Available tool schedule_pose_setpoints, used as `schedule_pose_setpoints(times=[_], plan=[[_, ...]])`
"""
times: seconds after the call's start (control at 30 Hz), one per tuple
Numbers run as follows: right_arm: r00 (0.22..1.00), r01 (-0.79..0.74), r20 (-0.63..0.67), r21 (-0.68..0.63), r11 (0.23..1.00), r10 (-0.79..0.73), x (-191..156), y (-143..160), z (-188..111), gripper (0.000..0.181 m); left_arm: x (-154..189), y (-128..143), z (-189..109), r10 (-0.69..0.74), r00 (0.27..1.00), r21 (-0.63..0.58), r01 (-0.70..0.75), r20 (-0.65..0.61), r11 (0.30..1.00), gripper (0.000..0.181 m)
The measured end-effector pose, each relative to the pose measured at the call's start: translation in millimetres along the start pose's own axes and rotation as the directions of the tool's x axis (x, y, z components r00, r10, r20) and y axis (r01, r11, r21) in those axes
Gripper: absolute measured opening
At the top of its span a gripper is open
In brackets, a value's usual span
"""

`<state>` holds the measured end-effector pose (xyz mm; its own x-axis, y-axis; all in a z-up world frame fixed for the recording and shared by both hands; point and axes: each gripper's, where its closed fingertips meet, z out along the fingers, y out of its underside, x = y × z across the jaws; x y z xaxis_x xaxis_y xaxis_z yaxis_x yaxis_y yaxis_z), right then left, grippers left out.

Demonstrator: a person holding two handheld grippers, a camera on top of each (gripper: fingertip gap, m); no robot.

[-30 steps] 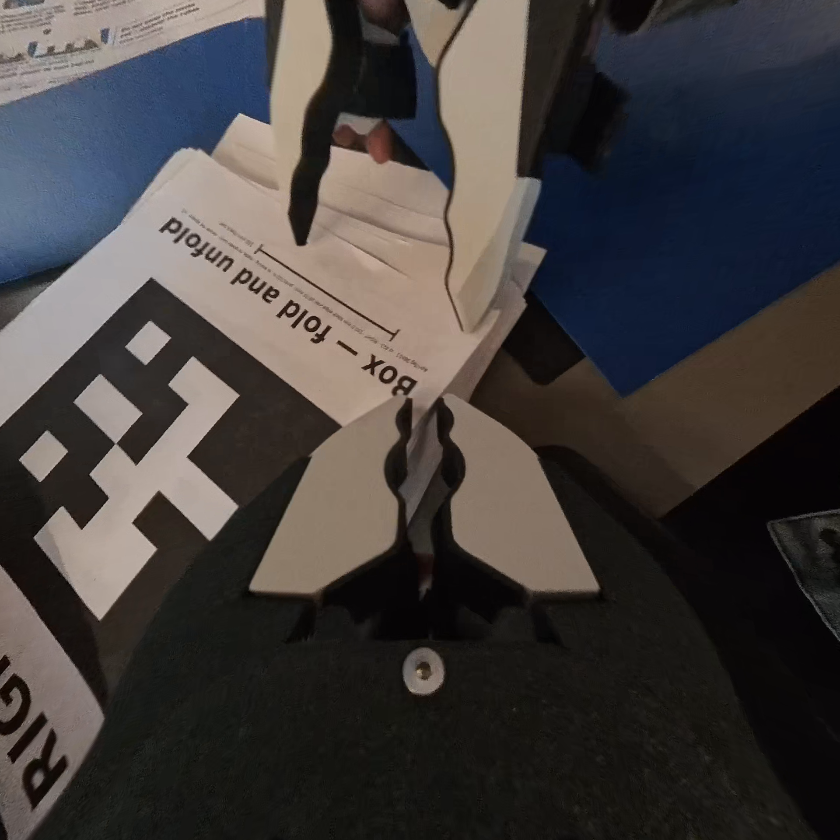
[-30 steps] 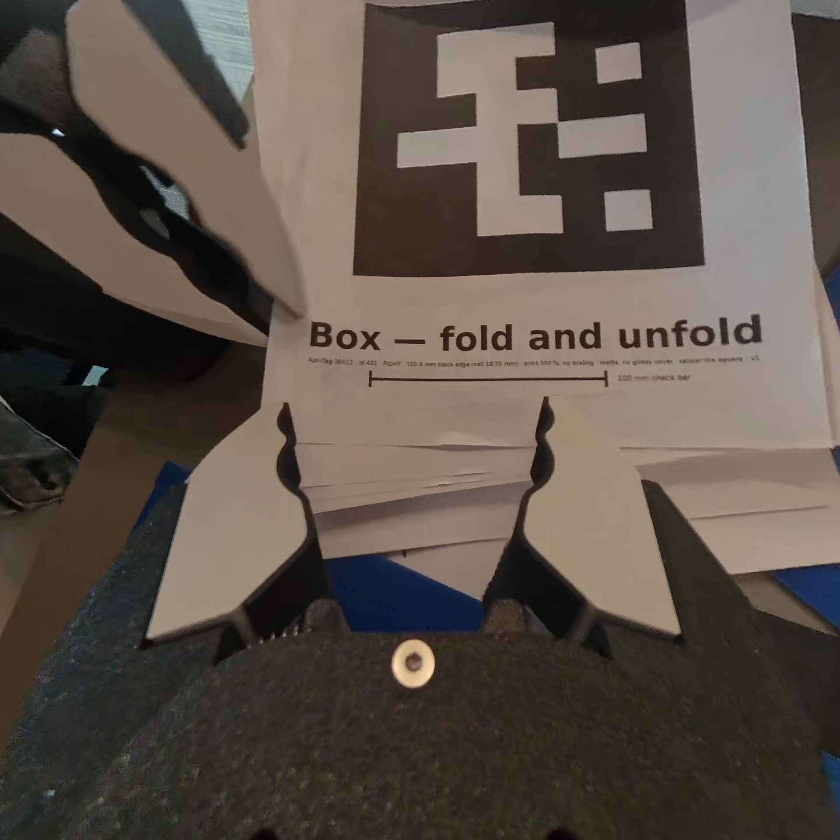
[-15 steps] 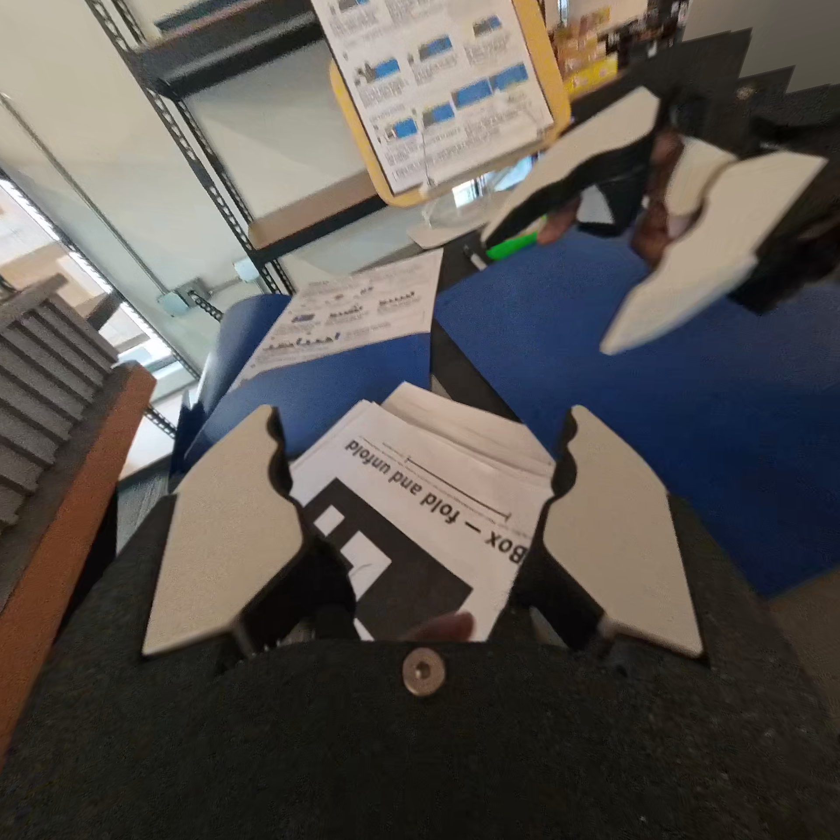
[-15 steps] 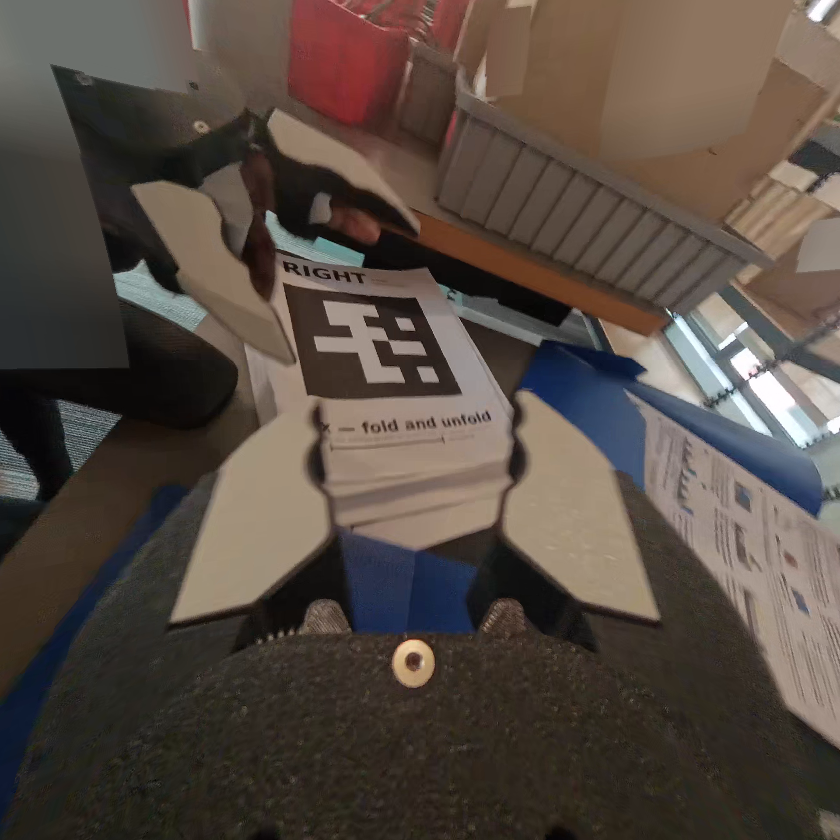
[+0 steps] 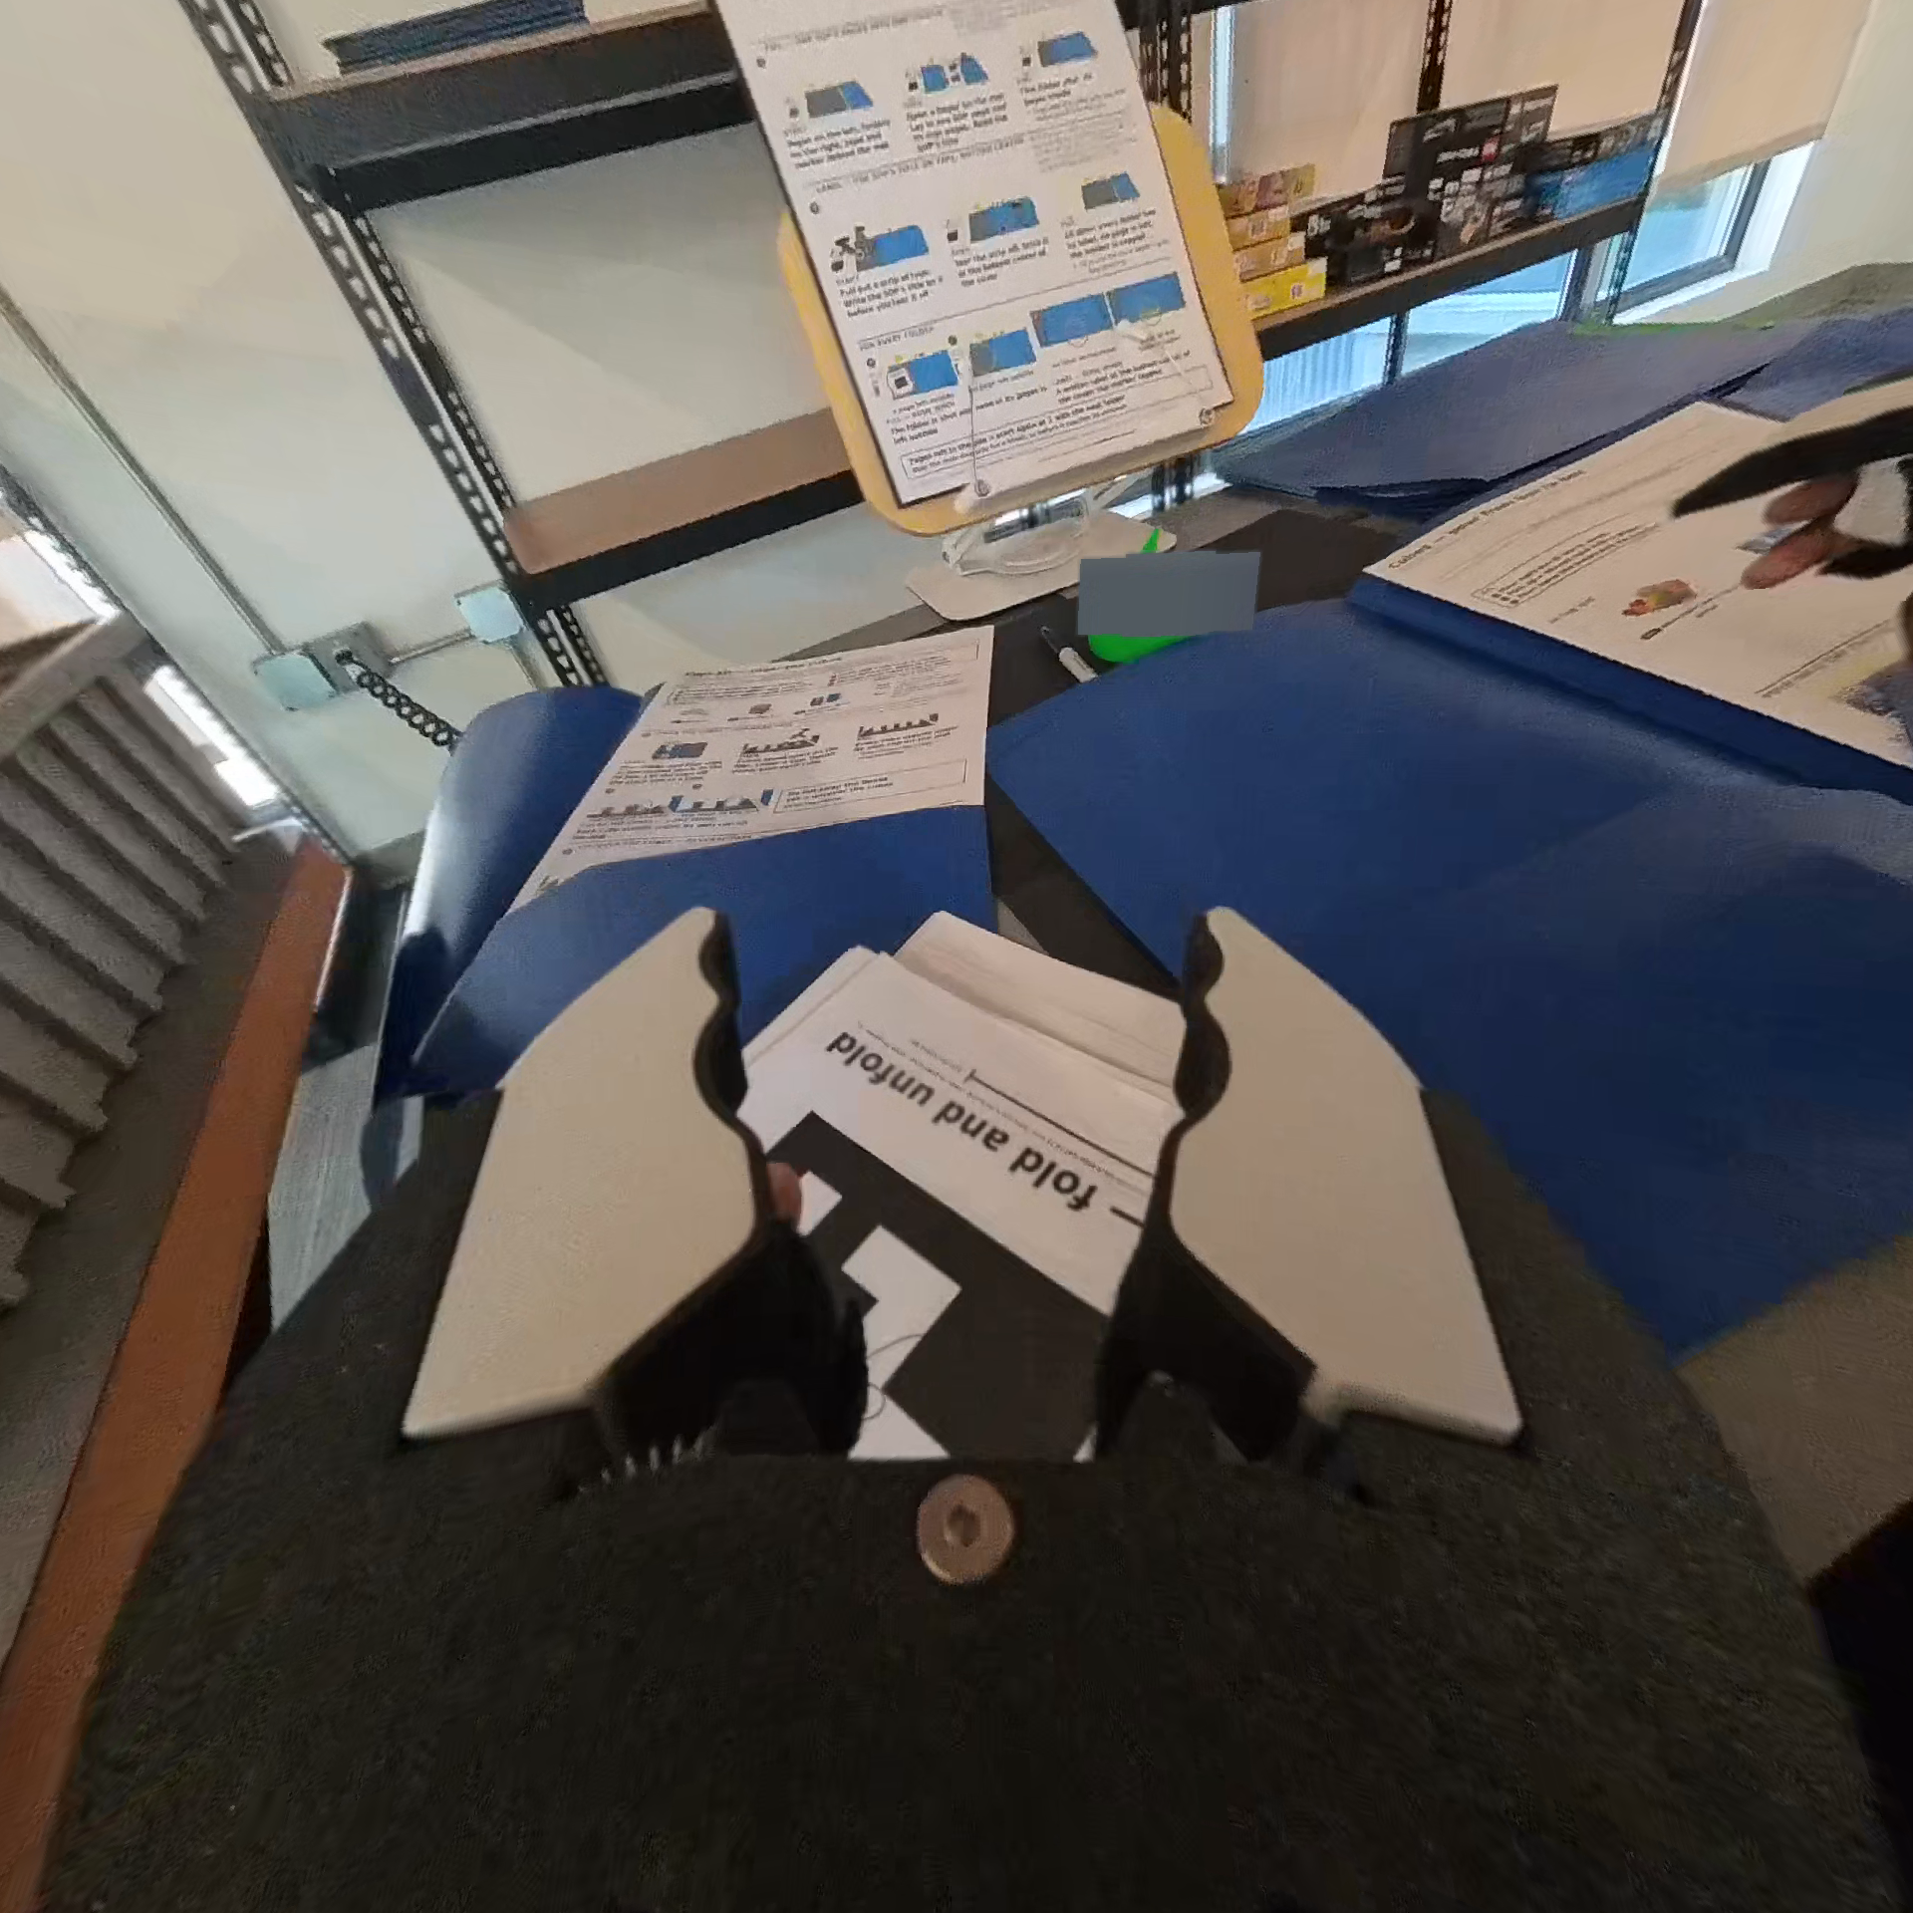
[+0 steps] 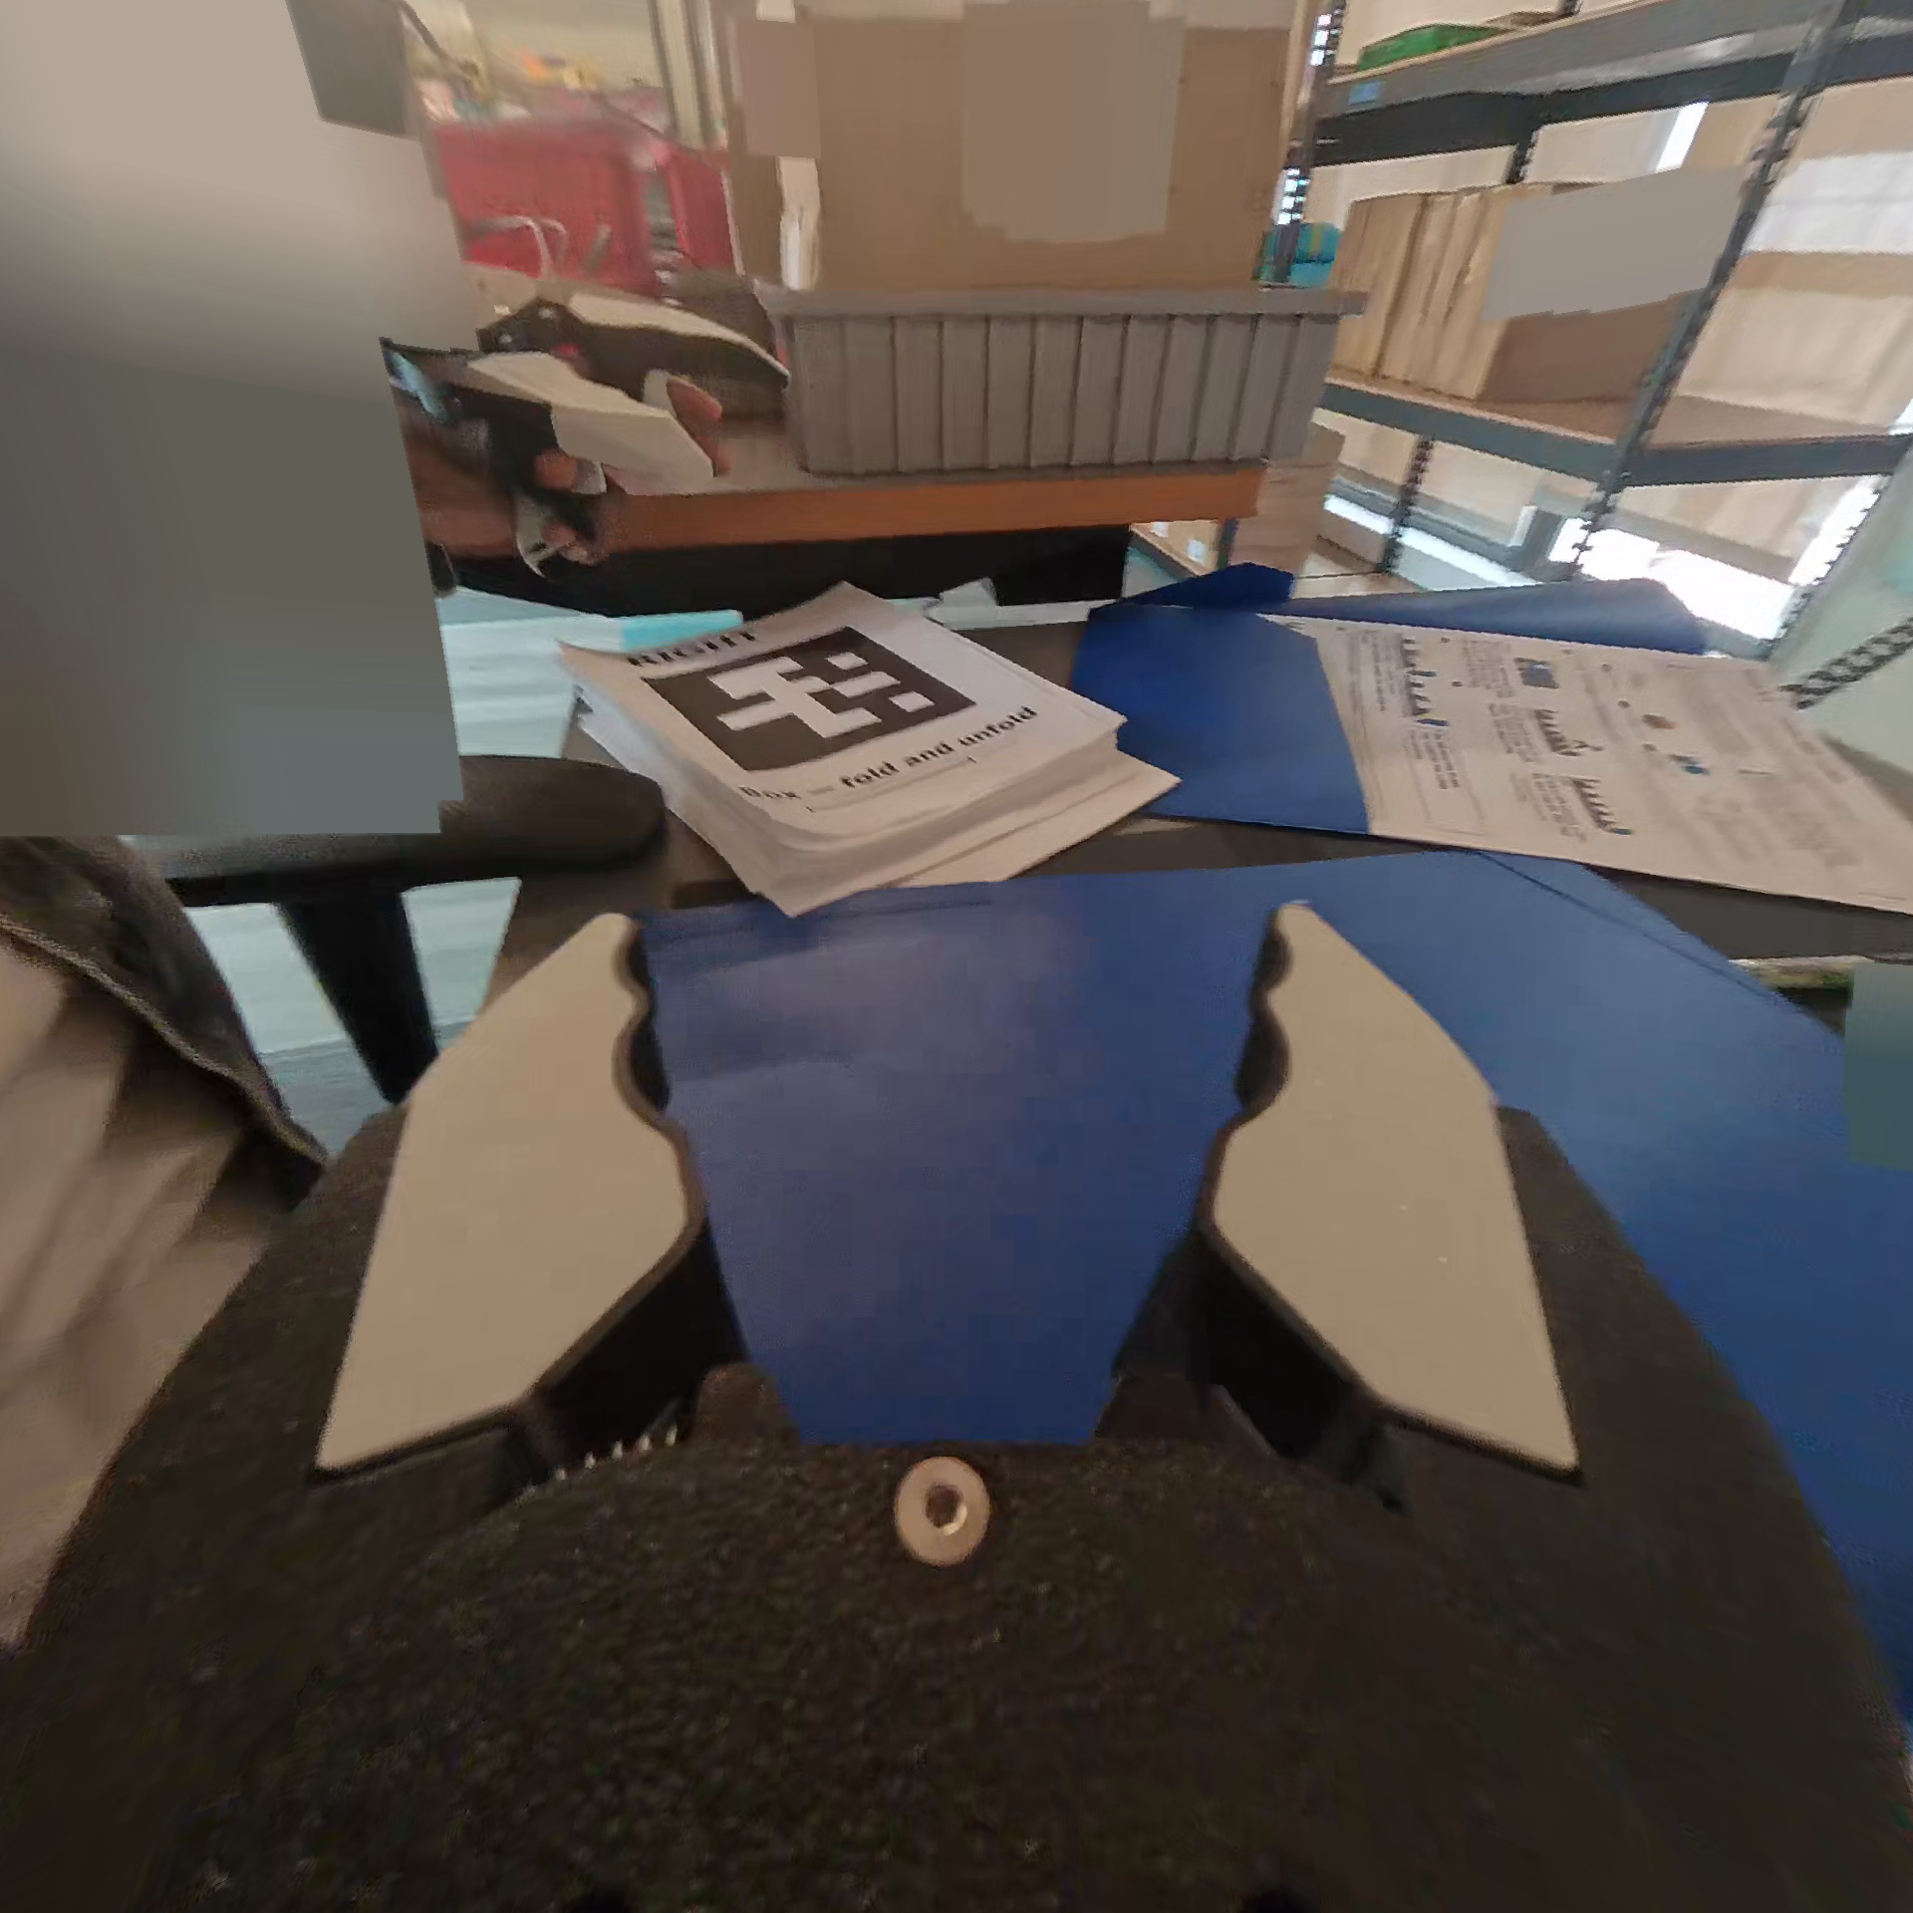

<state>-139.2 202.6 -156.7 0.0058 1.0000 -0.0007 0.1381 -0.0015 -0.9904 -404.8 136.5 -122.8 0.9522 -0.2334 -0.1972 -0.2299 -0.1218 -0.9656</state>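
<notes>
A blue folder (image 6: 932,1118) lies spread beneath the right gripper (image 6: 947,958), whose jaws gape, empty. The paper stack (image 5: 994,1097) sits below the left gripper (image 5: 958,958), also released, 2 fingers wide apart.

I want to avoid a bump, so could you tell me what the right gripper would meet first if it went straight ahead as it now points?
Probably the blue folder below the open right gripper; if it clears that, the paper stack. Depth is unclear.
</notes>
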Motion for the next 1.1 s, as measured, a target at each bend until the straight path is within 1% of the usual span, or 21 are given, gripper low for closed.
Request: schedule_pose_setpoints(times=[0.03,0.07,0.13,0.2,0.23,0.27,0.3,0.37,0.43,0.47,0.53,0.6,0.67,0.73,0.77,0.83,0.9,0.93,1.0,1.03,1.1], plan=[[1.000,-0.008,0.028,0.019,1.000,0.008,-2.9,-3.4,5.7,0.119,-3.8,0.5,-9.5,-0.031,1.000,0.018,0.031,0.000,0.999,0.092],[0.998,-0.002,0.059,0.044,0.999,0.000,-7.5,-7.4,12.1,0.123,-6.6,2.9,-18.3,-0.064,0.998,0.031,0.064,0.000,0.998,0.096],[0.993,0.031,0.113,0.076,0.997,-0.040,-19.1,-11.6,27.3,0.119,-5.4,17.4,-30.6,-0.117,0.993,-0.002,0.117,-0.006,0.993,0.099],[0.988,0.045,0.144,0.040,0.998,-0.050,-31.4,-6.4,44.2,0.102,1.7,39.0,-35.1,-0.104,0.995,-0.074,0.103,-0.001,0.992,0.096],[0.983,0.038,0.180,0.006,0.999,-0.038,-41.9,-1.7,51.9,0.091,7.5,49.6,-33.7,-0.073,0.997,-0.108,0.072,-0.002,0.992,0.089],[0.976,0.034,0.218,-0.038,0.999,-0.025,-53.0,4.7,58.9,0.077,16.7,60.1,-29.9,-0.025,0.999,-0.146,0.021,-0.028,0.989,0.081],[0.973,0.040,0.231,-0.090,0.995,-0.018,-60.4,12.3,66.3,0.071,26.9,70.9,-24.3,0.029,0.998,-0.193,-0.041,-0.060,0.980,0.075],[0.969,0.081,0.245,-0.185,0.979,-0.034,-72.3,28.1,79.5,0.070,45.2,88.5,-10.0,0.156,0.980,-0.277,-0.184,-0.121,0.943,0.072],[0.961,0.119,0.272,-0.247,0.962,-0.050,-86.4,42.5,93.0,0.068,63.7,97.7,6.0,0.302,0.932,-0.305,-0.352,-0.199,0.885,0.074],[0.957,0.137,0.286,-0.282,0.950,-0.053,-93.5,50.1,98.9,0.068,71.7,100.5,13.8,0.347,0.907,-0.306,-0.409,-0.237,0.860,0.075],[0.952,0.172,0.299,-0.325,0.930,-0.072,-103.0,61.4,108.7,0.066,83.1,105.3,27.2,0.356,0.885,-0.317,-0.444,-0.299,0.838,0.075],[0.952,0.205,0.279,-0.273,0.940,-0.126,-102.8,61.9,116.7,0.062,88.6,112.7,35.6,0.312,0.887,-0.359,-0.429,-0.340,0.829,0.076],[0.958,0.203,0.244,-0.195,0.960,-0.153,-96.9,60.9,121.3,0.051,91.9,122.0,39.0,0.277,0.892,-0.414,-0.417,-0.357,0.809,0.077],[0.959,0.160,0.262,-0.187,0.969,-0.108,-95.9,66.8,122.4,0.051,90.2,130.2,40.5,0.315,0.883,-0.436,-0.450,-0.348,0.780,0.073],[0.958,0.138,0.276,-0.199,0.970,-0.080,-95.9,67.5,122.4,0.055,88.6,135.3,39.6,0.338,0.874,-0.445,-0.472,-0.348,0.761,0.072],[0.959,0.089,0.281,-0.203,0.975,-0.029,-93.1,66.2,122.4,0.056,90.9,133.9,37.7,0.304,0.891,-0.418,-0.431,-0.337,0.800,0.066],[0.953,0.039,0.303,-0.211,0.977,0.027,-92.2,65.6,122.0,0.057,88.0,137.3,35.8,0.278,0.903,-0.424,-0.404,-0.329,0.811,0.066],[0.947,0.015,0.316,-0.222,0.975,0.058,-92.3,66.1,122.1,0.058,89.2,138.1,35.8,0.262,0.903,-0.416,-0.394,-0.340,0.819,0.062],[0.941,-0.046,0.313,-0.259,0.965,0.129,-89.7,69.1,123.1,0.058,97.8,139.0,35.2,0.201,0.899,-0.397,-0.360,-0.388,0.844,0.039],[0.936,-0.082,0.308,-0.284,0.955,0.172,-89.5,71.3,123.2,0.059,99.4,135.6,37.1,0.166,0.910,-0.380,-0.317,-0.380,0.869,0.030],[0.913,-0.162,0.310,-0.324,0.932,0.266,-94.9,71.8,122.2,0.058,99.0,128.9,38.3,0.120,0.922,-0.352,-0.258,-0.369,0.900,0.024]])
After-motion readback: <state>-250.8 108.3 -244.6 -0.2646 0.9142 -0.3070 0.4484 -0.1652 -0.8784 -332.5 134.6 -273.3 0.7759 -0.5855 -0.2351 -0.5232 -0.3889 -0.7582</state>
